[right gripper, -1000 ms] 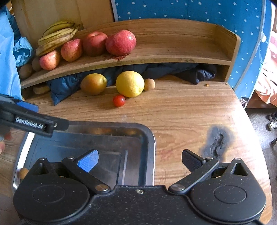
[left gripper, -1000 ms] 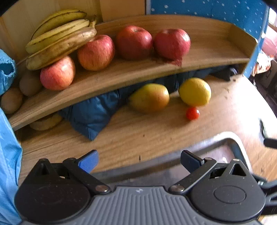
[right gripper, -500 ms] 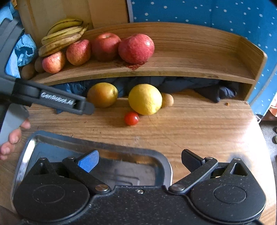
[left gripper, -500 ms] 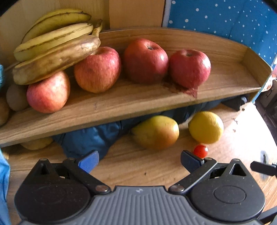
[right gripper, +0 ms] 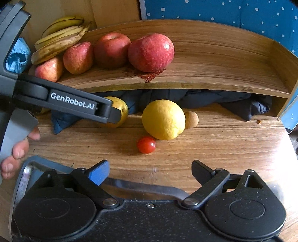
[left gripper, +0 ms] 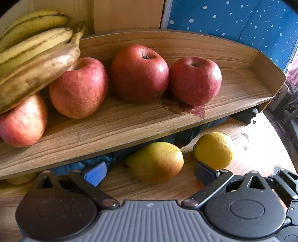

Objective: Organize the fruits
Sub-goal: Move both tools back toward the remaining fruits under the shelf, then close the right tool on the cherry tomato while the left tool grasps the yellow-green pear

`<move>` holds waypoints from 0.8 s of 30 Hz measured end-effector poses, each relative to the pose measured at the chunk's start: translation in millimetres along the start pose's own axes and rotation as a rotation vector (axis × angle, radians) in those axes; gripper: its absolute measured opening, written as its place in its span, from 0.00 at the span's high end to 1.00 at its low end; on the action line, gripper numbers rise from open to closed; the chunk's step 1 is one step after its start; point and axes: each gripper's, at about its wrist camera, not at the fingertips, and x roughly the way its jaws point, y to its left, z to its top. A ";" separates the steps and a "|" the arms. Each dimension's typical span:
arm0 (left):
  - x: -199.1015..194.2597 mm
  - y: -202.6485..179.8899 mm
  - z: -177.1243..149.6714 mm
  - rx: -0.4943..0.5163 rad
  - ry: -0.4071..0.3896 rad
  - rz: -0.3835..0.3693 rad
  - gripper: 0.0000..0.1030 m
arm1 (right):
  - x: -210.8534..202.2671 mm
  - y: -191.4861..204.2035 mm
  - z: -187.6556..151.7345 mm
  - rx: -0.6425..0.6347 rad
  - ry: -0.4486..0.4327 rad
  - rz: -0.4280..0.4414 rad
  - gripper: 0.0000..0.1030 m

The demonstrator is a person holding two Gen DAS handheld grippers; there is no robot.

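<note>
My left gripper (left gripper: 149, 172) is open, its jaws either side of a yellow-green mango (left gripper: 155, 161) on the wooden table, close in front of it. A lemon (left gripper: 214, 149) lies just right of the mango. In the right wrist view my right gripper (right gripper: 150, 172) is open and empty above the table, with a cherry tomato (right gripper: 146, 144) and the lemon (right gripper: 163, 119) ahead of it. The left gripper's body (right gripper: 74, 102) hides most of the mango (right gripper: 122, 109) there. Several red apples (left gripper: 139, 72) and bananas (left gripper: 35, 61) rest on the curved wooden shelf (left gripper: 130, 126).
A metal tray (right gripper: 26, 171) lies under my right gripper at the table's near side. Dark blue cloth (right gripper: 204, 98) is stuffed under the shelf. A small tan round fruit (right gripper: 191, 120) sits behind the lemon. A blue dotted wall (right gripper: 223, 13) stands behind.
My left gripper has moved forward and down from over the tray to the mango. My right gripper has also advanced toward the tomato and lemon. Both stay open.
</note>
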 end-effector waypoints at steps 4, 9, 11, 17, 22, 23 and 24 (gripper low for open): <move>5.8 2.9 2.4 -0.015 0.003 -0.013 0.01 | 5.4 1.7 3.8 0.003 0.001 0.003 0.20; 13.6 6.0 1.2 -0.034 0.013 -0.026 0.01 | 10.8 4.7 7.5 0.000 0.002 -0.005 0.27; 12.6 6.9 0.2 -0.043 0.012 -0.031 0.03 | 13.3 5.5 8.7 0.000 0.007 -0.011 0.30; 16.7 12.8 0.3 -0.074 0.013 -0.034 0.06 | 16.9 7.6 10.6 0.001 0.009 -0.019 0.36; 23.9 16.6 0.3 -0.116 0.041 -0.024 0.06 | 18.9 9.0 11.2 -0.004 0.014 -0.010 0.38; 25.1 17.6 0.2 -0.124 0.043 -0.023 0.06 | 19.3 9.3 10.9 -0.005 0.015 -0.009 0.40; 25.7 18.4 0.2 -0.130 0.045 -0.023 0.06 | 19.6 9.6 10.6 -0.006 0.016 -0.008 0.41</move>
